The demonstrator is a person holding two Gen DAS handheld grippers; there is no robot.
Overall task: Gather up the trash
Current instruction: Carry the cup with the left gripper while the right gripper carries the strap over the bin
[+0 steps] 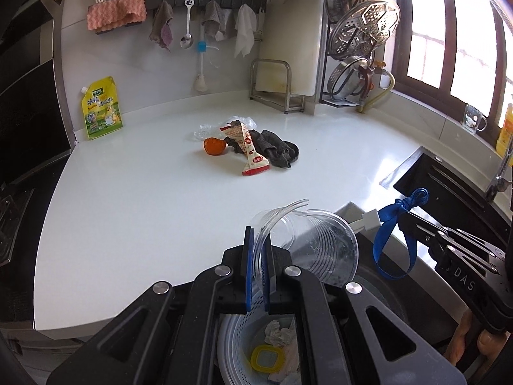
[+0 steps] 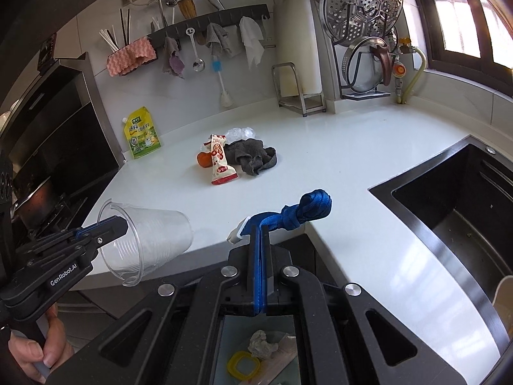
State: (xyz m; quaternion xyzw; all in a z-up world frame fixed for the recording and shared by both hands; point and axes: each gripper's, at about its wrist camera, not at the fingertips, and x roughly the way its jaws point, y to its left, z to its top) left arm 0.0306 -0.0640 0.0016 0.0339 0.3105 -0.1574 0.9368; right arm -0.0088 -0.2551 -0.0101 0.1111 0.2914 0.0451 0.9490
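A clear plastic cup [image 1: 320,250] hangs by its rim in the closed left gripper [image 1: 257,250] above the counter's front edge. Beside it, the right gripper [image 2: 260,247] is clamped on a knotted blue ribbon [image 2: 301,213]. Wrappers [image 1: 248,150] lie mid-counter [image 1: 128,199], well apart.

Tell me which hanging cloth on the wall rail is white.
The white cloth hanging farthest right on the rail; the two grey cloths hang left of it.
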